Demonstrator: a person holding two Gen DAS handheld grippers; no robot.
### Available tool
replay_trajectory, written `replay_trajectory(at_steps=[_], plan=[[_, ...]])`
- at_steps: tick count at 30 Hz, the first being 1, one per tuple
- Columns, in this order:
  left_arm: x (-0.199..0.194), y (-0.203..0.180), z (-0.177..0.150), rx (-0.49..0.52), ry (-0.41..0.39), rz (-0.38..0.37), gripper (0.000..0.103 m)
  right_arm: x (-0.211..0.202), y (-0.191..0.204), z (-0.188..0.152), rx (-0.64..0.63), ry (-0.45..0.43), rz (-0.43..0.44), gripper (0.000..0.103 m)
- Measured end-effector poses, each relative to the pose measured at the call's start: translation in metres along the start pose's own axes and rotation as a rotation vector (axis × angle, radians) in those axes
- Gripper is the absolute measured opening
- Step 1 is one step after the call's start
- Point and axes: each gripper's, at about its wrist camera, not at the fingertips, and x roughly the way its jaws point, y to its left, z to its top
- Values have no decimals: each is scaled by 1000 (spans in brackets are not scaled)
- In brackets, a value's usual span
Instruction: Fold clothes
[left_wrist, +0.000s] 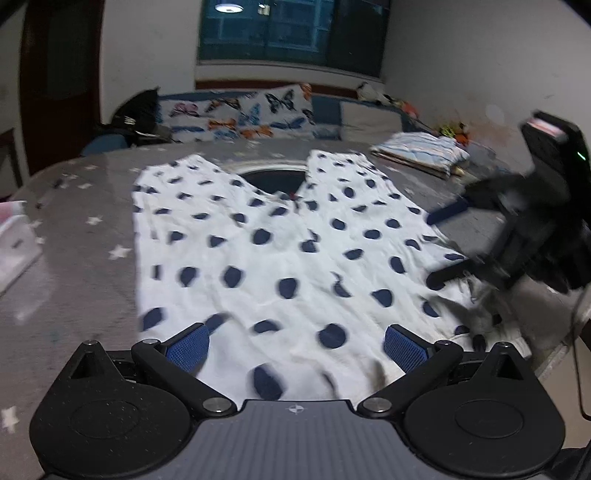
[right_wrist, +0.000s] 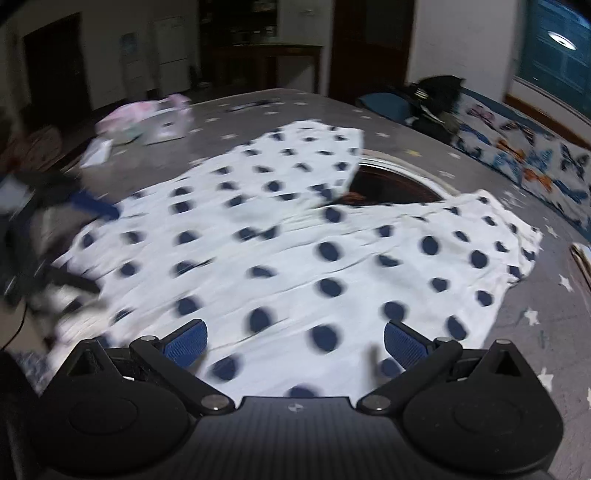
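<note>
Spread wide just above the near hem: left gripper (left_wrist: 295, 347), blue pads (left_wrist: 187, 347) parted, nothing between them. Polka-dot trousers (left_wrist: 280, 251) flat on the grey star-print table cover (left_wrist: 85, 258), waistband end nearest, long axis straight ahead, two legs forking around a dark round hole (left_wrist: 275, 177) in the table. Right gripper (right_wrist: 295, 345) likewise agape and empty, over the trousers' side edge, looking across that axis; equally near, by the look of it. Beyond the trousers: folded striped cloth (left_wrist: 421, 151), butterfly-print cushion (left_wrist: 240, 114). No legible writing or brand anywhere.
</note>
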Motion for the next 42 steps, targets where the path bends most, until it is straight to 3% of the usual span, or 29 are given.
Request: replay_trajectory(at_steps=[7, 15, 18, 23, 28, 33, 36, 41, 42], plan=[[-1, 14, -20, -2, 23, 92, 101, -1, 19, -24, 0, 55, 20, 103], [-11, 26, -16, -7, 9, 181, 98, -17, 11, -30, 88, 35, 15, 103], [-18, 12, -7, 38, -28, 140, 99, -24, 1, -28, 122, -6, -17, 103], [-17, -27, 7, 136, -66, -6, 101, -25, -16, -30, 205, -16, -45, 103], [-2, -77, 14, 239, -68, -175, 101, -31, -36, -35, 330, -23, -66, 103], [15, -123, 16, 346, -58, -287, 101, -43, -47, -44, 424, -33, -75, 97], [25, -146, 13, 403, -39, -322, 99, -49, -50, -47, 448, -42, -89, 96], [50, -175, 8, 448, 42, -287, 81, -57, -57, -48, 476, -55, -121, 93], [55, -177, 6, 450, 59, -278, 72, -58, -58, -48, 481, -58, -126, 93]])
